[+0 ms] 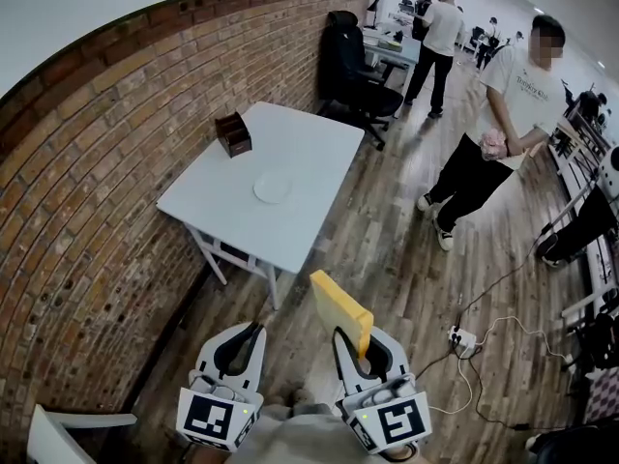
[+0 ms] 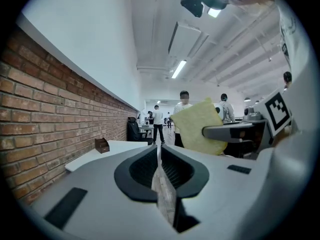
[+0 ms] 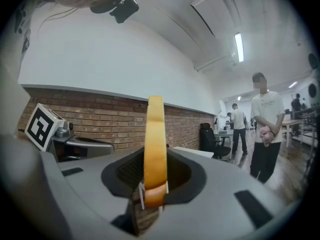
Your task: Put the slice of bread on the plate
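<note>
A rough red-brown brick wall (image 1: 87, 162) curves along the left. Low down, the smooth grey plastic left gripper (image 1: 251, 331) has its ribbed black jaws pressed together, nothing between them. Ahead stands a flat white rectangular table (image 1: 309, 162) carrying a small dark brown wooden box (image 1: 233, 133) by the wall and a round white plate (image 1: 273, 188) near its middle. The right gripper (image 1: 356, 344) has its jaws clenched on the lower end of a thick yellow slice of bread (image 1: 338, 307) with a golden crust, upright on edge, well apart from the plate across bare wood-plank floor (image 1: 387, 230). Farther right, a black office chair (image 1: 353, 71) sits at the table's far corner, a person in a white T-shirt (image 1: 503, 114) stands, and a white power strip (image 1: 462, 337) trails cables.
</note>
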Action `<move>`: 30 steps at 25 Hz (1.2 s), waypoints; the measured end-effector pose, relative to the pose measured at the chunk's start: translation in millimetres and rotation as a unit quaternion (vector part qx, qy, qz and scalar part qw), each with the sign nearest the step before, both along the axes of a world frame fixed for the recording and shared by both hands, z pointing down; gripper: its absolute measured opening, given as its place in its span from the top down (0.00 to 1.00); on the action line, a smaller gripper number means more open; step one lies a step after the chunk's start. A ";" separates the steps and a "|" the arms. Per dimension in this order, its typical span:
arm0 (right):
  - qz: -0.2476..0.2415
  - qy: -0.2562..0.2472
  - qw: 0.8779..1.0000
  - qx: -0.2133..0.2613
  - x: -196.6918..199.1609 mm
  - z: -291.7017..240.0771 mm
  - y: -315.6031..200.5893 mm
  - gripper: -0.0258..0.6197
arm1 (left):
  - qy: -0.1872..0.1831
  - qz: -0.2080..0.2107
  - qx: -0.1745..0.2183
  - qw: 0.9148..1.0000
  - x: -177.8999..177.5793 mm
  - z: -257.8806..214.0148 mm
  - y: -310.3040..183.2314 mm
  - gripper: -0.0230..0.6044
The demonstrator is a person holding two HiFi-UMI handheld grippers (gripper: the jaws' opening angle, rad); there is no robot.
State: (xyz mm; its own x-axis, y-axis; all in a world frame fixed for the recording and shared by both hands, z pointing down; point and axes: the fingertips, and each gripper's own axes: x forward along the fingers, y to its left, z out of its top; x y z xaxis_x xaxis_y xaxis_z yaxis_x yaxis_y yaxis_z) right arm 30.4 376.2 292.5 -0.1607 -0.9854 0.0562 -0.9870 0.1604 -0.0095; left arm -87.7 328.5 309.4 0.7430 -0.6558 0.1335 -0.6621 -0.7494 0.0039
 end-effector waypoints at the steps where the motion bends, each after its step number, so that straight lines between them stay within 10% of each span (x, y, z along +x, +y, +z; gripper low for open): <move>1: -0.001 0.000 1.000 -0.001 1.4 1.1 -0.6 0.82 | 0.000 -0.001 -0.001 1.000 0.8 1.1 -0.6 0.91; 30: -0.030 0.005 1.000 0.001 41.0 11.2 -59.4 0.82 | 0.001 -0.066 0.004 0.998 13.7 5.3 -54.3 0.91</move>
State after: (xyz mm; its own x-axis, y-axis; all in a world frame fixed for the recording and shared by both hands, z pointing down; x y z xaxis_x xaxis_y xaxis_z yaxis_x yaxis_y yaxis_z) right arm 71.4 316.8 303.7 -0.2194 -0.9740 0.0561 -0.9755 0.2198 0.0006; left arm -74.0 274.2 314.7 0.6511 -0.7485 0.1260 -0.7545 -0.6562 0.0005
